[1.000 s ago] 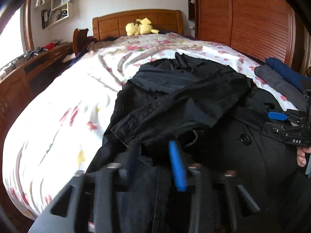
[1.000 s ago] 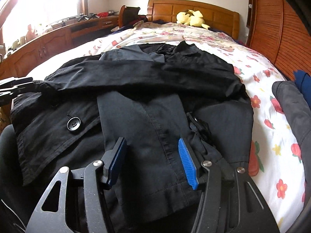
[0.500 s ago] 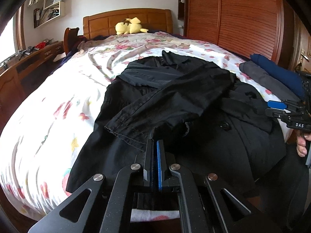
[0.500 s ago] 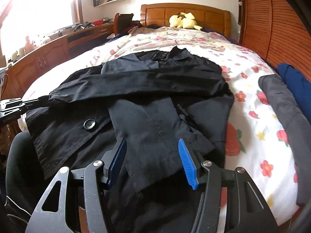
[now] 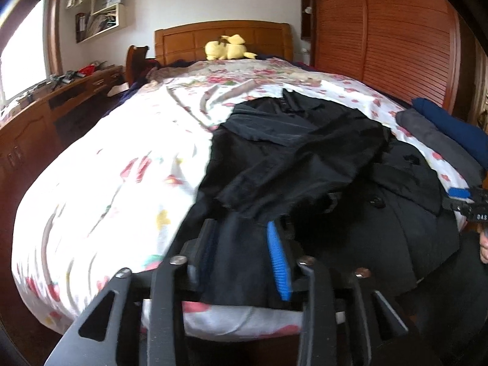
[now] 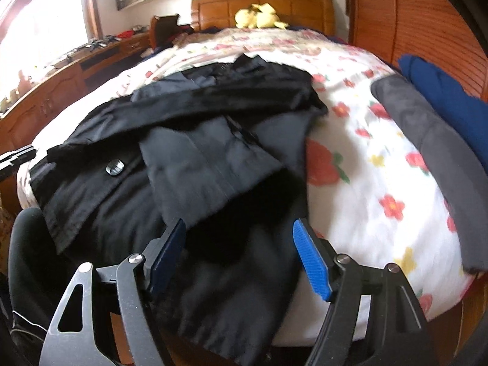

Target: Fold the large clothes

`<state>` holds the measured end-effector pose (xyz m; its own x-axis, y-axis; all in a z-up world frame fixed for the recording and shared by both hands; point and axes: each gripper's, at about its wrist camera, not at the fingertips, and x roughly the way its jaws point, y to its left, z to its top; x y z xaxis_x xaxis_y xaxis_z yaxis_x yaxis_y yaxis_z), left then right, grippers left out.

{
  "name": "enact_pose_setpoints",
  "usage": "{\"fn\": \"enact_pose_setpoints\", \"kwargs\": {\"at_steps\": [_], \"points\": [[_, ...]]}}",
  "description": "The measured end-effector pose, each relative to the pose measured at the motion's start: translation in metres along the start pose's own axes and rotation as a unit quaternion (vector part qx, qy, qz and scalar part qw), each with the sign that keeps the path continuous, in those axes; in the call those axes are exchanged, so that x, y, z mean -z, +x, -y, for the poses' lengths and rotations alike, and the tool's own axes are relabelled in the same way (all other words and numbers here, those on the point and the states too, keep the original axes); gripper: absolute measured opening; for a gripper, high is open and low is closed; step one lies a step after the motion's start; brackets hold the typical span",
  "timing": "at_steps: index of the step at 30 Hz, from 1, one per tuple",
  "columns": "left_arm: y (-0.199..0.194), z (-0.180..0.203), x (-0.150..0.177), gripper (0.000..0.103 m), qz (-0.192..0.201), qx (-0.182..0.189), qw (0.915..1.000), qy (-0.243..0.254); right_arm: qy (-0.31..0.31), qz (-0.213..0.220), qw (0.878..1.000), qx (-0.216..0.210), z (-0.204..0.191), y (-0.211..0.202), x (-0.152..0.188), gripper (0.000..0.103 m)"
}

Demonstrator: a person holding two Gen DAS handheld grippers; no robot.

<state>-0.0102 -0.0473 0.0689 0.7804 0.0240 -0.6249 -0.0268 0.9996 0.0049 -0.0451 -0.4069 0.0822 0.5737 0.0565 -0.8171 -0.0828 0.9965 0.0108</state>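
Observation:
A black coat (image 5: 305, 158) lies on the flowered bed sheet (image 5: 122, 167), its sleeves folded across the body, and its hem hangs over the foot of the bed. My left gripper (image 5: 244, 259) hovers over the hem's left part. Its jaws are opening, with dark cloth lying loose between the blue pads. In the right wrist view the coat (image 6: 213, 158) shows a shiny button (image 6: 113, 167). My right gripper (image 6: 239, 259) is over the hem's right part, open and still widening, its pads clear of the cloth. Each gripper shows at the other view's edge: right gripper (image 5: 466, 201), left gripper (image 6: 15, 157).
Folded grey clothes (image 6: 433, 152) and blue clothes (image 6: 442, 88) lie along the bed's right side. A yellow plush toy (image 5: 227, 50) sits by the wooden headboard. A slatted wooden wardrobe (image 5: 381, 45) stands at the right and a long wooden desk (image 5: 45, 116) at the left.
The left gripper closed fully half a second ago and has now opened. The right jaws have spread wider. Both grippers have drawn back toward the foot of the bed.

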Motion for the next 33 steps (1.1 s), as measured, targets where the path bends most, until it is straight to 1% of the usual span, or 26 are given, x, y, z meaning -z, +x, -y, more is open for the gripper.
{"fn": "enact_pose_setpoints", "kwargs": {"at_steps": [2,4,5,7,8,9,10,11,14,18,21,28,30,32,33], "points": [[0.000,-0.008,0.002,0.047,-0.001,-0.011,0.9999,-0.004,0.014,-0.010,1.000,0.004,0.005,0.003,0.007,0.074],[0.003,-0.016,0.004,0.050,-0.003,-0.017,0.9998,-0.008,0.026,-0.021,0.999,-0.006,0.007,0.006,0.012,0.074],[0.005,-0.020,0.005,0.050,-0.005,-0.019,0.9998,-0.010,0.026,-0.024,0.999,-0.009,0.007,0.007,0.014,0.073],[0.010,-0.026,0.005,0.052,-0.010,-0.026,0.9995,-0.013,0.010,-0.024,1.000,0.001,0.001,0.008,0.018,0.073],[0.012,-0.030,0.006,0.052,-0.011,-0.028,0.9994,-0.015,-0.001,-0.025,1.000,0.006,-0.003,0.008,0.019,0.069],[0.015,-0.033,0.007,0.052,-0.013,-0.030,0.9993,-0.018,-0.010,-0.024,1.000,0.013,-0.006,0.008,0.019,0.060],[0.019,-0.036,0.007,0.053,-0.016,-0.032,0.9991,-0.021,-0.019,-0.020,0.999,0.017,-0.010,0.006,0.019,0.055],[0.021,-0.039,0.007,0.053,-0.018,-0.035,0.9989,-0.023,-0.025,-0.018,0.999,0.014,-0.012,0.006,0.019,0.048],[0.029,-0.045,0.007,0.053,-0.027,-0.040,0.9984,-0.030,-0.025,-0.011,1.000,-0.004,-0.018,0.002,0.015,0.041],[0.040,-0.047,0.010,0.053,-0.040,-0.029,0.9981,-0.037,-0.024,0.000,1.000,-0.019,-0.022,-0.006,0.010,0.040],[0.045,-0.050,0.012,0.053,-0.051,-0.023,0.9976,-0.041,-0.024,-0.005,1.000,-0.018,-0.021,-0.005,0.011,0.040],[0.041,-0.055,0.016,0.053,-0.046,-0.016,0.9976,-0.048,0.004,-0.031,0.999,-0.016,-0.007,0.001,0.022,0.040],[0.041,-0.056,0.018,0.053,-0.045,-0.013,0.9974,-0.054,0.005,-0.038,0.999,-0.018,-0.006,0.003,0.026,0.040],[0.042,-0.055,0.019,0.053,-0.043,-0.013,0.9974,-0.055,0.001,-0.036,0.999,-0.020,-0.006,0.004,0.029,0.040],[0.042,-0.054,0.019,0.053,-0.043,-0.013,0.9975,-0.055,-0.002,-0.032,0.999,-0.023,-0.007,0.003,0.029,0.037]]}}
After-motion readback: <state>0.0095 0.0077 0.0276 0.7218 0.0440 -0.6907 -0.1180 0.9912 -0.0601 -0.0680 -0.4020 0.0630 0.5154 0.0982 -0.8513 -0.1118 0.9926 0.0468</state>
